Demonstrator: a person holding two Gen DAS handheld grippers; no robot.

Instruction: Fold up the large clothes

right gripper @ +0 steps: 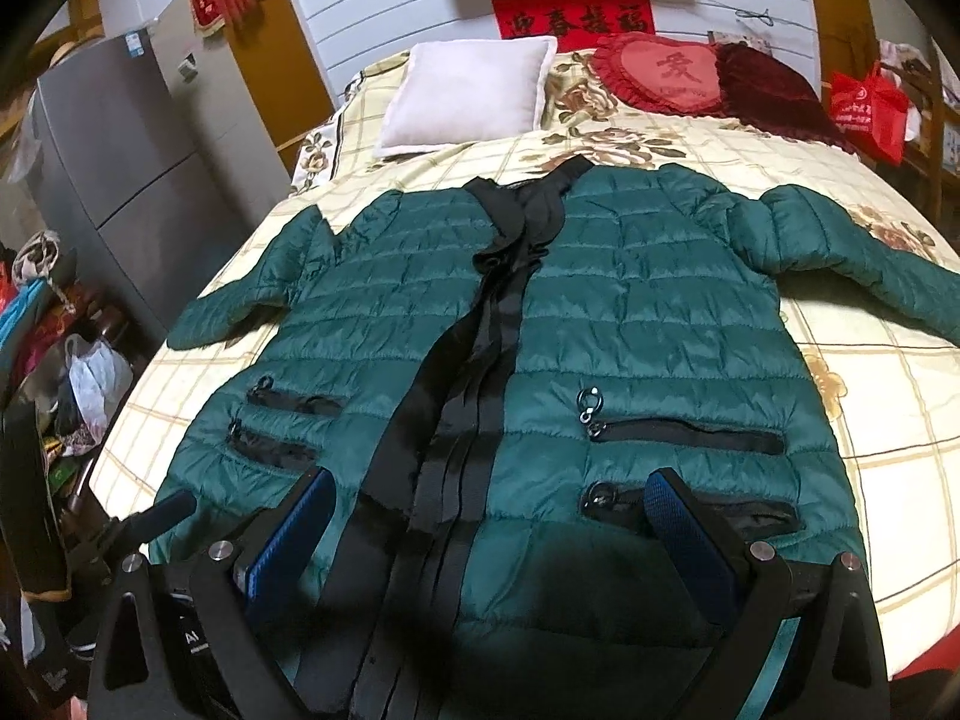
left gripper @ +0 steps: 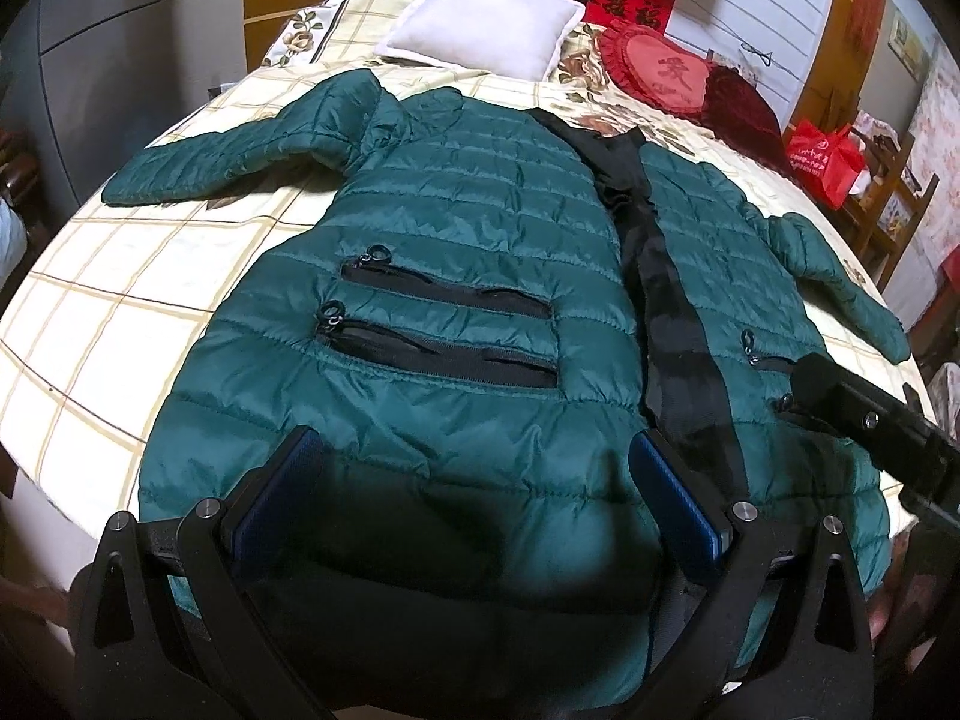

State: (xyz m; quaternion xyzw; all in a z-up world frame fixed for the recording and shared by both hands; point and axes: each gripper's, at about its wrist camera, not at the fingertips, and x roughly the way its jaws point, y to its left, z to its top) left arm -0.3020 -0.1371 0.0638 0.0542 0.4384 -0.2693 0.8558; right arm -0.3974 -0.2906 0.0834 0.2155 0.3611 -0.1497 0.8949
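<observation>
Nearest, two grippers hang over the near hem of one jacket, each tilted down toward the bed. The left gripper (left gripper: 474,456) has its jaws spread as wide as they go, blue pads facing each other, with nothing between them; they hover above the jacket's left front panel, and whether they touch the fabric cannot be told. The right gripper (right gripper: 492,498) is likewise wide open and holds nothing, poised over the black zipper band and the right front panel.

The green jacket (left gripper: 456,240) is a quilted puffer, dark teal with a slight sheen, stitched in horizontal bands. It lies flat and face up on the bed (left gripper: 120,276), hem near, collar far, both sleeves stretched out to the sides. A black zipper placket (right gripper: 474,348) runs down the middle, closed along the lower part and gaping loosely at the collar. Four zip pockets show, two on each front panel, one above the other, each with a black opening and a ring pull.

The bedcover is cream with a tan check and brown flower prints. Beyond the collar, three cushions rest against the far end: a white square pillow (right gripper: 468,96), a red heart-shaped cushion (right gripper: 666,75) and a dark red velvet one (right gripper: 774,90) just beside it.

To the far right a red shopping bag (right gripper: 870,108) sits on a wooden stand; its contents cannot be seen. To the left a grey refrigerator (right gripper: 132,180) stands beside the bed, with a white plastic bag (right gripper: 96,384) among clutter nearer by.
</observation>
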